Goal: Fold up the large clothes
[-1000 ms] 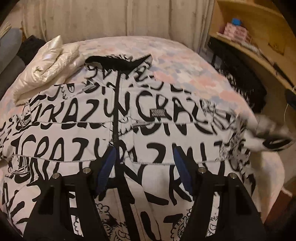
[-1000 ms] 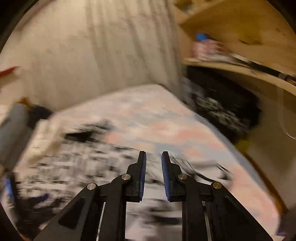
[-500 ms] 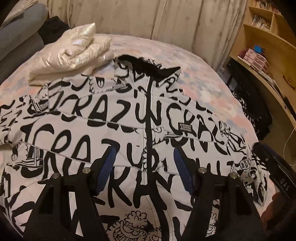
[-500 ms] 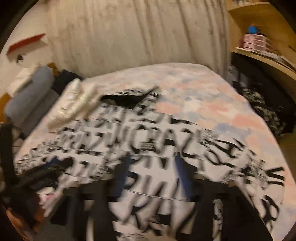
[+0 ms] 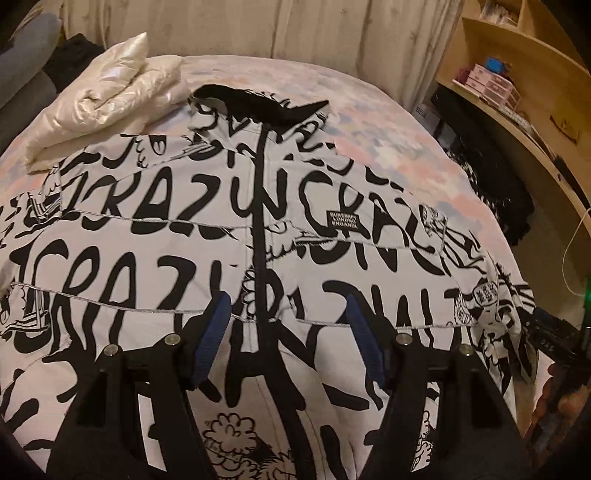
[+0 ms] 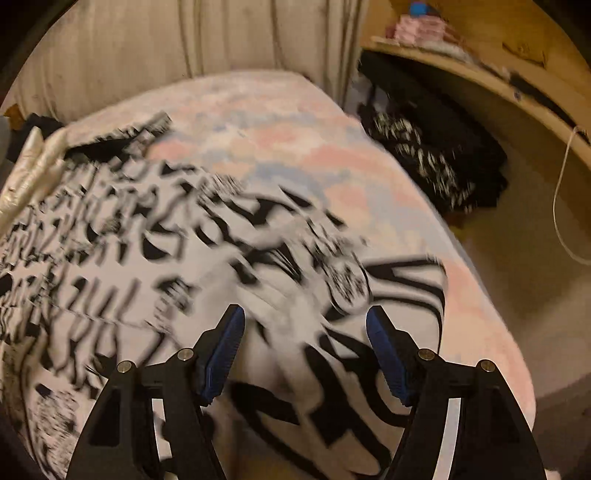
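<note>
A large white jacket (image 5: 155, 236) with black "CRAZY" lettering lies spread front-up on the bed, with its black zip (image 5: 260, 206) running up the middle and its black collar (image 5: 255, 105) at the far end. My left gripper (image 5: 288, 314) is open and empty, hovering over the zip near the jacket's lower half. My right gripper (image 6: 304, 325) is open and empty over the jacket's right sleeve (image 6: 369, 295); that view is blurred by motion. The right gripper's body also shows at the right edge of the left wrist view (image 5: 554, 332).
A folded cream puffer garment (image 5: 107, 99) lies on the bed's (image 5: 388, 147) far left, beside the collar. A wooden desk with shelves (image 5: 517, 96) stands to the right, with dark clothes (image 6: 436, 155) piled below it. A curtain (image 5: 258, 33) hangs behind the bed.
My right gripper has opened from shut, let go of the right sleeve and swung right over it. The sleeve now lies flat. My left gripper stayed open over the zip.
</note>
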The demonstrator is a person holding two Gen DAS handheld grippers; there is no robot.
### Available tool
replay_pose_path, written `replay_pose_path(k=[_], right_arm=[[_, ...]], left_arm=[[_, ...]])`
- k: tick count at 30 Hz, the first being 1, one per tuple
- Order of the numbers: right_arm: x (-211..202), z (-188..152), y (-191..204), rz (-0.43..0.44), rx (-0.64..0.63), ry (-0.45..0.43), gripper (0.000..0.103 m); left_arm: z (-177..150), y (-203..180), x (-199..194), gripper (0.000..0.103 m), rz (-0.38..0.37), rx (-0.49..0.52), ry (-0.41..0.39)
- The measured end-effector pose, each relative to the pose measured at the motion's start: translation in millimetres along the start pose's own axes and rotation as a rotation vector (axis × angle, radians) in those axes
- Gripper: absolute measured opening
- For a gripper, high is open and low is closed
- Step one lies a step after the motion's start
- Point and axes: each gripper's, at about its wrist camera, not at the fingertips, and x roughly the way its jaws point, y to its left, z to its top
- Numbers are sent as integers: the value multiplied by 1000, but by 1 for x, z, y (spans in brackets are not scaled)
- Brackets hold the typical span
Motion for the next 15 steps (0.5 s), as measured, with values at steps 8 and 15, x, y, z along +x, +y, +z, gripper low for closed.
replay_pose_path(k=[8,15], right_arm=[[54,-19,-22,9,50,94,30],[14,2,-14,37,120,-45,11]], left_arm=[[-4,-9,8,63,-4,28,22],[-3,-12,7,63,-15,39,21]])
